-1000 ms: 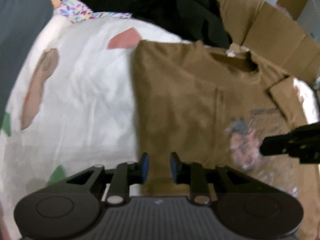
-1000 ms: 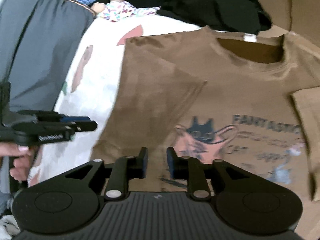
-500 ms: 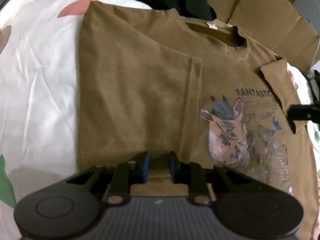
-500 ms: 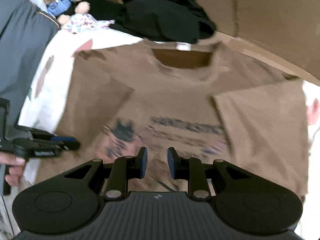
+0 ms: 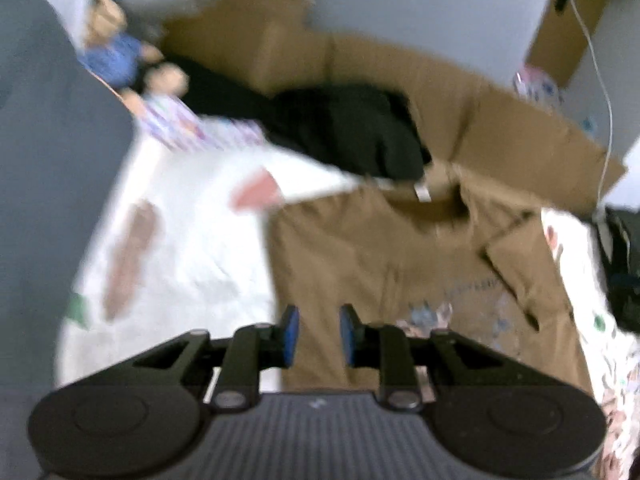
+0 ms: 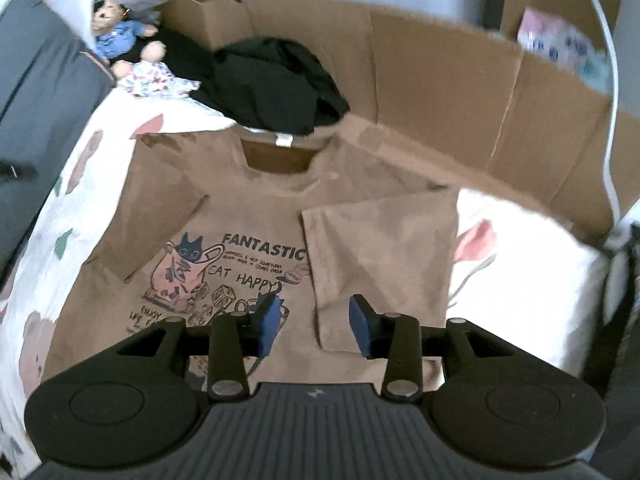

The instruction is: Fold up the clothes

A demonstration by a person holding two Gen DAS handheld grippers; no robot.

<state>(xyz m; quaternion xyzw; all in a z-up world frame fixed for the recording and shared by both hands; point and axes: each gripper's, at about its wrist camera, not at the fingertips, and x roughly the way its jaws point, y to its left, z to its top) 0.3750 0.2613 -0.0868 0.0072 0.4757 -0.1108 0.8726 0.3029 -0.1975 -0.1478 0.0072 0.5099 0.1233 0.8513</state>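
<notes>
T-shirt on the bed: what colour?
Brown T-shirt, with a cat print; clearest in the right wrist view.

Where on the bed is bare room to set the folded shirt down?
Free: white floral sheet right of the brown T-shirt, bordered by the cardboard wall; a narrower strip on the shirt's left. Crowded: the head, with black clothes and teddy bear.

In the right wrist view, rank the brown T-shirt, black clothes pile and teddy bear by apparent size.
1. brown T-shirt
2. black clothes pile
3. teddy bear; it lies farthest back, so its true size is unsure.
</notes>
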